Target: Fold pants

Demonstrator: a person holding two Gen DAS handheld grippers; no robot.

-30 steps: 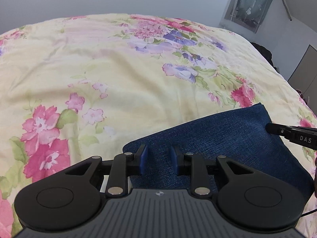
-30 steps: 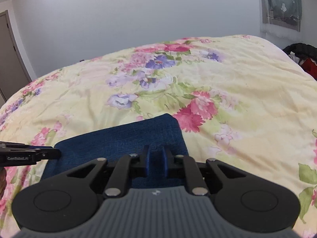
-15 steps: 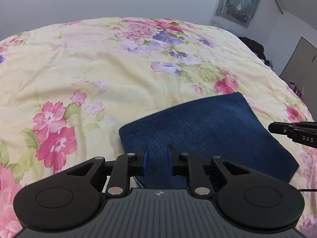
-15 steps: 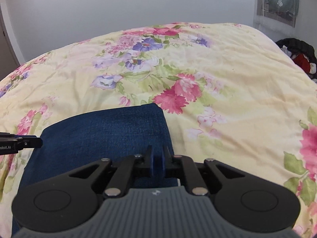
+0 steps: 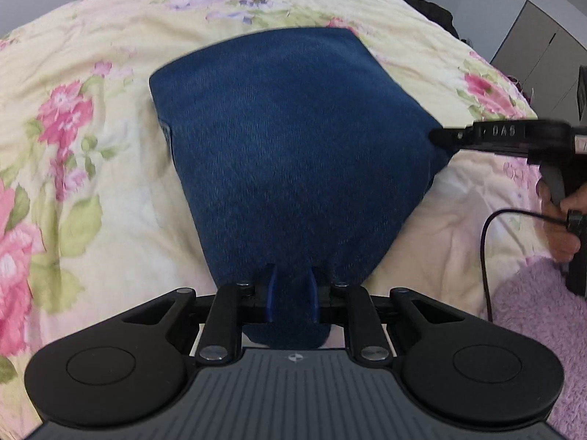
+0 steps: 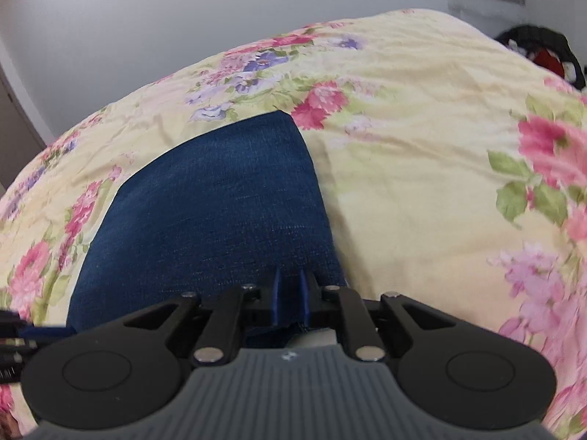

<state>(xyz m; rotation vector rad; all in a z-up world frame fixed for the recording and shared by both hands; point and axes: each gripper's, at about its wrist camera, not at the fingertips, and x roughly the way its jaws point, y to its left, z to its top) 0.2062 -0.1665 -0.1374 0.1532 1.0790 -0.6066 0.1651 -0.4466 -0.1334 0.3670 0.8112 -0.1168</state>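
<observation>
The dark blue denim pants (image 5: 293,146) lie folded on the floral bedspread (image 5: 91,183), with their near edge lifted. My left gripper (image 5: 291,293) is shut on the near left corner of the pants. My right gripper (image 6: 290,293) is shut on the near right corner of the pants (image 6: 212,212). The right gripper also shows in the left wrist view (image 5: 440,135), its tip at the cloth's right corner. The left gripper shows at the far left edge of the right wrist view (image 6: 22,333).
The yellow floral bedspread (image 6: 422,154) covers the whole bed. A lilac fluffy rug (image 5: 543,311) lies at the bed's near right. A cable (image 5: 488,242) hangs by the hand. Dark clothes (image 6: 543,47) sit off the bed's far right.
Both grippers pulled back toward me and rose with the near edge of the pants. The folded cloth now fills far more of both views. Both stay shut on it.
</observation>
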